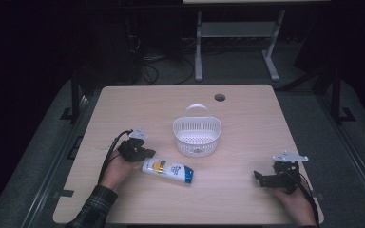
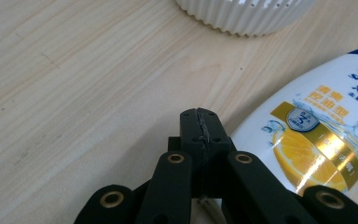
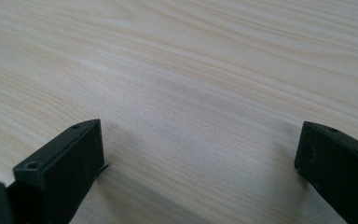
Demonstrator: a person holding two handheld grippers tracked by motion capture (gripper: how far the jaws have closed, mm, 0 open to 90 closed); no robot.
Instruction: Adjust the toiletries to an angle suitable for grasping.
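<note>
On the wooden table [image 1: 123, 104], w/ the white basket [image 1: 197, 135] as landmark: shampoo bottle [image 1: 168, 170] is laid flat just in front of it, cap end to the right. Left gripper [image 2: 200, 123] is parked right by the bottle's left end, jaws pressed together, nothing pinched. Right gripper [image 3: 200, 154] is kept well off to the basket's front-right, jaws spread wide over bare wood.

A table [image 1: 247, 142] of pale, matt wood-grain laminate is seen, smooth with fine streaks. At its twelve o'clock a white ribbed plastic basket [image 1: 197, 136] is shown, perforated and slightly satin. A glossy white plastic bottle [image 1: 167, 171], with a shiny gold-foil label and blue cap, is pictured beside the matt black plastic left gripper [image 2: 200, 128]. A checked cloth sleeve [image 1: 94, 206] is visible.
</note>
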